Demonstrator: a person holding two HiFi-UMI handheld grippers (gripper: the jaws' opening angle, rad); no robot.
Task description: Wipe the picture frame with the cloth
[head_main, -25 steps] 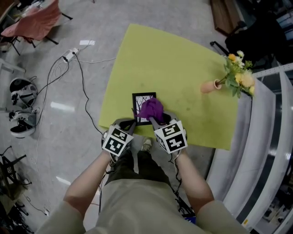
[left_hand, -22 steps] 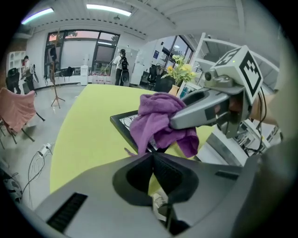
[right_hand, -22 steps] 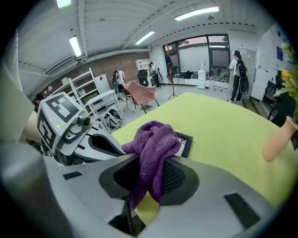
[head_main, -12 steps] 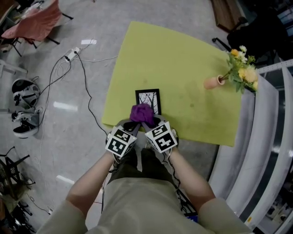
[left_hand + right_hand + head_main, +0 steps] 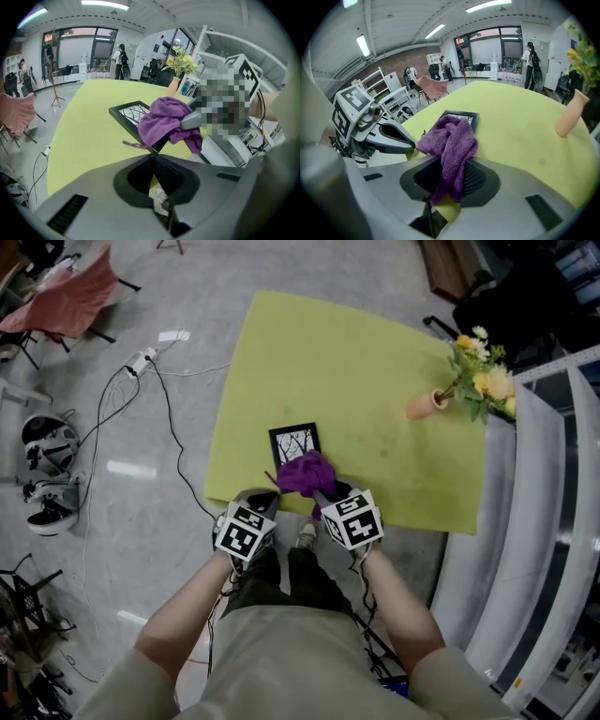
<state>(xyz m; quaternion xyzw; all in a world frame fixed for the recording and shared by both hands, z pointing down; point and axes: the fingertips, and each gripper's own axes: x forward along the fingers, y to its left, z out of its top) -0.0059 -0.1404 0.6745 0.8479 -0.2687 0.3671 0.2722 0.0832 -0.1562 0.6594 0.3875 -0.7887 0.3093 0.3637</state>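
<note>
A small black picture frame [image 5: 292,441] lies flat near the front edge of the yellow-green table [image 5: 356,362]. A purple cloth [image 5: 306,473] is bunched over the frame's near right corner. My right gripper [image 5: 319,489] is shut on that cloth, which hangs out between its jaws [image 5: 451,140]. My left gripper [image 5: 265,493] rests just left of the cloth at the table edge, shut with nothing in it [image 5: 153,158]. The left gripper view shows the frame [image 5: 130,111] half covered by the cloth [image 5: 164,122]. In the right gripper view the frame [image 5: 461,116] lies behind the cloth.
A tan vase [image 5: 424,406] with yellow flowers [image 5: 483,379] stands at the table's far right. White shelf rails [image 5: 553,521] run along the right. Cables and a power strip [image 5: 141,360] lie on the floor at left, with a pink-draped chair [image 5: 66,298] beyond.
The cloth was drawn back off the frame toward the near edge, then pushed forward onto its near right corner again. The left gripper stayed beside it.
</note>
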